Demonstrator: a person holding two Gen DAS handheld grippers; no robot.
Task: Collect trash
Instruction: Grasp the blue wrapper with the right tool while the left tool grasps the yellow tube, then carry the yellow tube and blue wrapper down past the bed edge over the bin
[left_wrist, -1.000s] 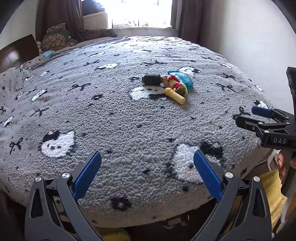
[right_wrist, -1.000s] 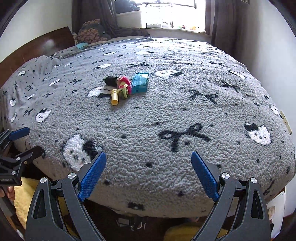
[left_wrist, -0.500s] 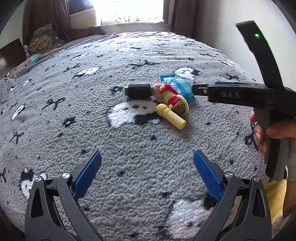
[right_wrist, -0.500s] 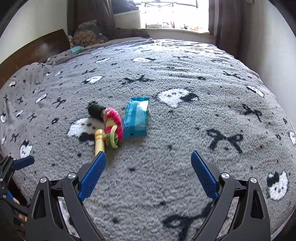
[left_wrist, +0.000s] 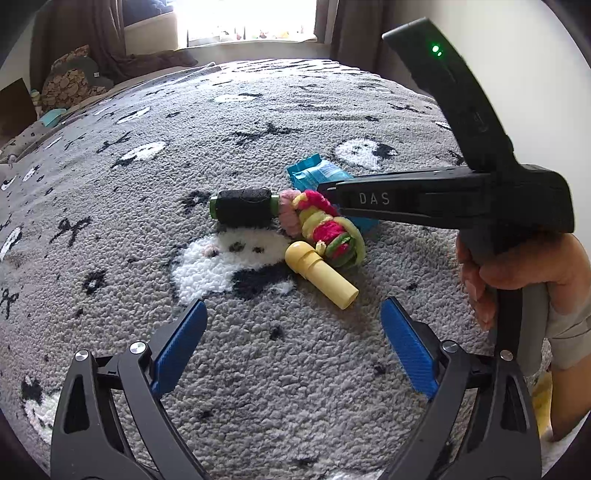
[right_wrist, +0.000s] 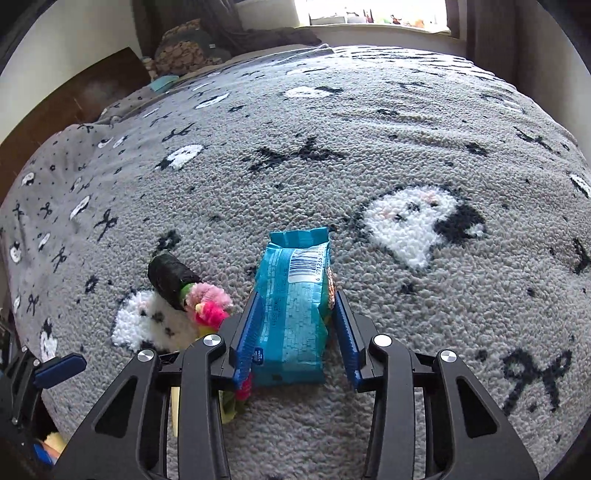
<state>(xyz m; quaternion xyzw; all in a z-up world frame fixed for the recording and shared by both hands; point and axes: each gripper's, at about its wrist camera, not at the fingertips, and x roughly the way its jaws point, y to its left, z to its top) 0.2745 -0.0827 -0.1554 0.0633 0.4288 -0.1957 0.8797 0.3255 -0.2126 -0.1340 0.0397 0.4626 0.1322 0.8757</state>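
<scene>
A grey fleece blanket patterned with white cat faces and black bows is covering the bed, and a bright window with dark curtains is lighting the far end of the room, with a wooden headboard to the left.

The right hand-held gripper is closing its blue jaws on the teal snack wrapper, which is lying on the blanket between them, the left pad touching it (whether the right pad is pressing too is unclear).

The left hand-held gripper is hovering with jaws apart, narrowing slightly with nothing between them.

Only the left wrist view is showing the yellow tube whole, beside the pink-and-green scrunchies and the black roll, plus the person's hand squeezing the right handle; only the right wrist view is showing the wrapper's barcode.
</scene>
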